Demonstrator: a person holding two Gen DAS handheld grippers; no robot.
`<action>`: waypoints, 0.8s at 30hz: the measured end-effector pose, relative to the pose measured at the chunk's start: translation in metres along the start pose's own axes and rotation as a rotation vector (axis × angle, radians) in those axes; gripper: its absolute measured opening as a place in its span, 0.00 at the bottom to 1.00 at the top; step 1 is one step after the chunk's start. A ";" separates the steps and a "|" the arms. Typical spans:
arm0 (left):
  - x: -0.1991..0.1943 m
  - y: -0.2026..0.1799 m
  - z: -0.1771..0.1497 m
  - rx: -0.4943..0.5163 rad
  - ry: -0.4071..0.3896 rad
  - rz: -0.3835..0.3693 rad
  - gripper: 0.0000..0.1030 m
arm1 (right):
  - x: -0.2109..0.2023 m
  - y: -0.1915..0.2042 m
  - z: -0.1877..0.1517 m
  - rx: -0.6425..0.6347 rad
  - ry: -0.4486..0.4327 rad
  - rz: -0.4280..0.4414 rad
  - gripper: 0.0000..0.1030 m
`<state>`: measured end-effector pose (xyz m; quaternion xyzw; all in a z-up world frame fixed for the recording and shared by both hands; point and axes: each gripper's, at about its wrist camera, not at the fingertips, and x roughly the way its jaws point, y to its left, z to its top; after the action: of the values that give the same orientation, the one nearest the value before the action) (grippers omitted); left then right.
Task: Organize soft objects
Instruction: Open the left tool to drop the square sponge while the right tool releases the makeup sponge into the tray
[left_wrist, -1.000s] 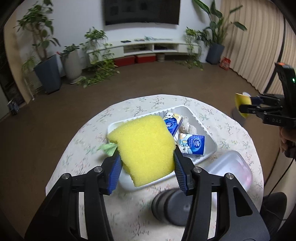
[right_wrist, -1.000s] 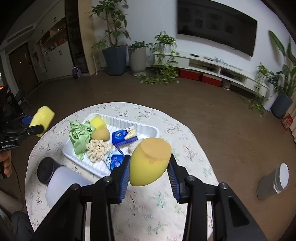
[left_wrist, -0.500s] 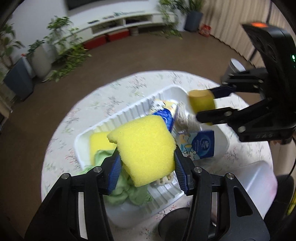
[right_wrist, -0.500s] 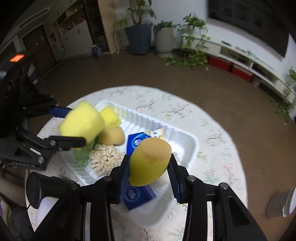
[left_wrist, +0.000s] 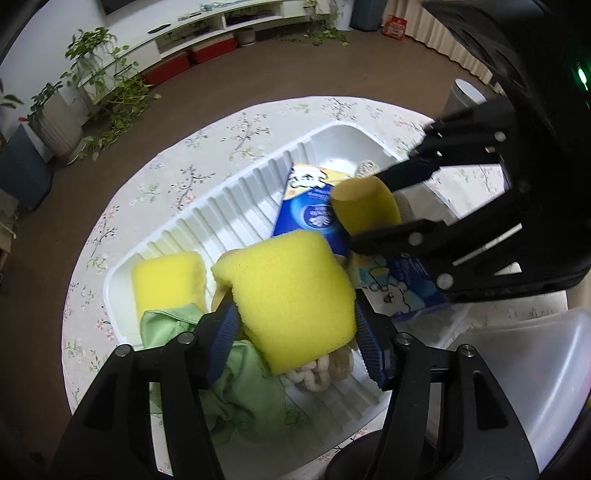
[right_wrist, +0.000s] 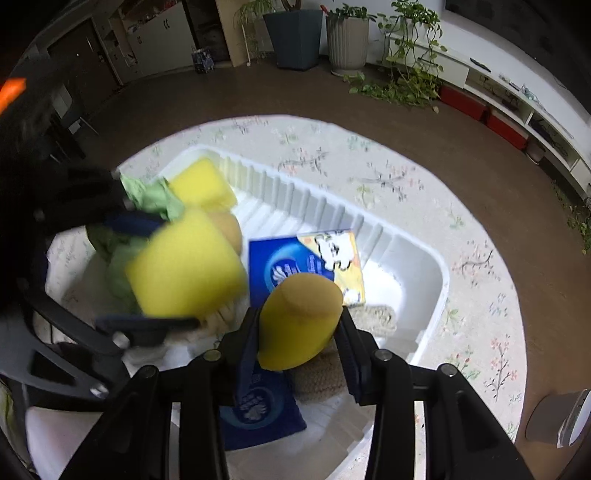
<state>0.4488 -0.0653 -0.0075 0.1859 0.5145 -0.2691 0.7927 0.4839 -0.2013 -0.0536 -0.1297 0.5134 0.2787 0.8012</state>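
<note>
1. The floor (left_wrist: 229, 88) was brown and bare.
2. A round table (left_wrist: 207, 147) carried a pale floral cloth.
3. A low white shelf unit (left_wrist: 207, 27) ran along the white wall, with red boxes (left_wrist: 184, 62) beneath.
4. Potted plants (right_wrist: 347, 37) stood on the floor by the wall.
5. Dark cabinets (right_wrist: 147, 40) occupied one corner.
6. Lighting was even.

No wording is legible: the blue tissue pack (left_wrist: 309, 218) carries a logo (lettering too blurred to read).
</note>
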 end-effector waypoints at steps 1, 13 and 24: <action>-0.002 0.002 0.000 -0.016 -0.009 -0.001 0.59 | -0.001 -0.001 -0.001 0.007 -0.006 0.004 0.43; -0.023 0.009 -0.004 -0.076 -0.077 0.004 0.87 | -0.035 -0.009 -0.001 0.063 -0.091 0.008 0.78; -0.103 0.025 -0.015 -0.170 -0.268 0.101 1.00 | -0.085 -0.023 -0.019 0.149 -0.213 -0.010 1.00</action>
<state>0.4197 -0.0128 0.0811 0.1063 0.4152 -0.2069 0.8795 0.4564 -0.2563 0.0122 -0.0418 0.4440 0.2482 0.8600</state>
